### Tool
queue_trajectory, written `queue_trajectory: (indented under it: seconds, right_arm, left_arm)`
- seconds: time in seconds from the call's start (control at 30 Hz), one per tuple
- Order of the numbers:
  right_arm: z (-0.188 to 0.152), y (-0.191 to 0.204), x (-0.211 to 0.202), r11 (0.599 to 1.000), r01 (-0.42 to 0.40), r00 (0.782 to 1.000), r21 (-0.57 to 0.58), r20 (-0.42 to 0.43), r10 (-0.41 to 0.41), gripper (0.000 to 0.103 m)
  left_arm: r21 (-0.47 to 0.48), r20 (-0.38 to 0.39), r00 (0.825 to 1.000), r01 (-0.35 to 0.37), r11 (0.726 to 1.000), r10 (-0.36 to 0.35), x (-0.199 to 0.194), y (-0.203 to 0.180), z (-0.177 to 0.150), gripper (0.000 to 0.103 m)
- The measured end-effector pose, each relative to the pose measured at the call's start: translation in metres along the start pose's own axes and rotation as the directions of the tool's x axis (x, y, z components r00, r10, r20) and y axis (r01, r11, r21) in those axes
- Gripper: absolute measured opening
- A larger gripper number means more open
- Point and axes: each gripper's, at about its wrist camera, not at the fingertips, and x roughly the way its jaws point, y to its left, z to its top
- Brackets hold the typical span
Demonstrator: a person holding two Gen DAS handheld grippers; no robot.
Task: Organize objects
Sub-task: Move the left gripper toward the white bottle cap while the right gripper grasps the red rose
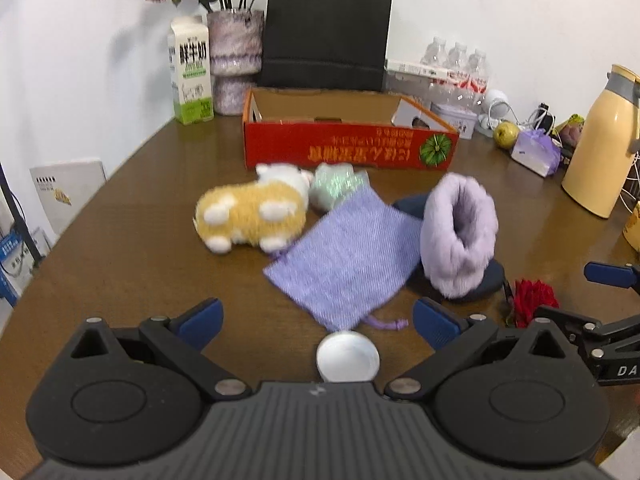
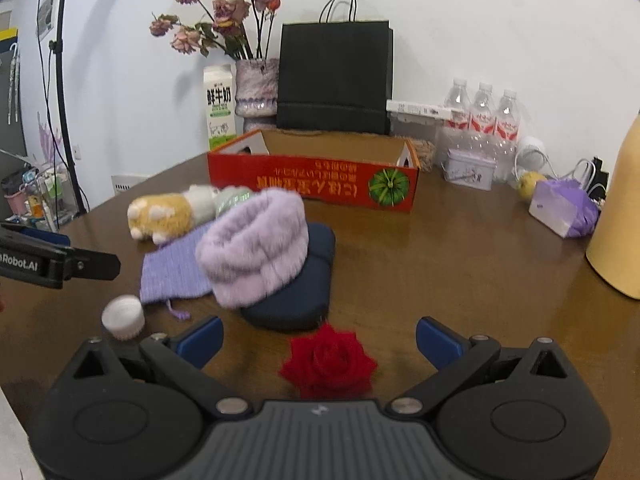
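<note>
Left tongs (image 1: 318, 326) gape over a white cap (image 1: 347, 361).

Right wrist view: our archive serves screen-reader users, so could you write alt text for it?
The open right tool hovers over a brown wooden table, a red fabric rose between its blue fingers. Beyond lie a fluffy lilac fur cuff on a navy pad, a purple woven pouch, a white ribbed cap and a red cardboard box.

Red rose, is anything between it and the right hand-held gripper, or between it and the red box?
Nothing lies between the open right hand-held gripper and the rose. Toward the box, the navy pad and the fluffy purple cuff resting on it lie in the way.
</note>
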Motion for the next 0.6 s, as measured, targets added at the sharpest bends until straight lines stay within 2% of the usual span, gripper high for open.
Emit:
queue_trajectory:
  seconds: [0.17, 0.37, 0.6]
  right_arm:
    - [-0.014, -0.001, 0.01, 1.0, -0.004, 0.999, 0.017, -0.034, 0.004, 0.101]
    - [-0.019, -0.004, 0.021, 1.0, -0.009, 0.998, 0.02, -0.062, 0.01, 0.093]
    - [-0.02, -0.006, 0.031, 0.999, -0.029, 0.997, 0.03, -0.075, 0.031, 0.076]
  left_arm:
    - [0.02, -0.021, 0.999, 0.025, 0.999, -0.025, 0.006, -0.006, -0.012, 0.103]
    - [0.06, -0.044, 0.999, 0.034, 0.998, -0.031, 0.014, -0.016, -0.024, 0.103]
    - [0.076, -0.064, 0.998, 0.033, 0.997, -0.028, 0.022, -0.021, -0.028, 0.103]
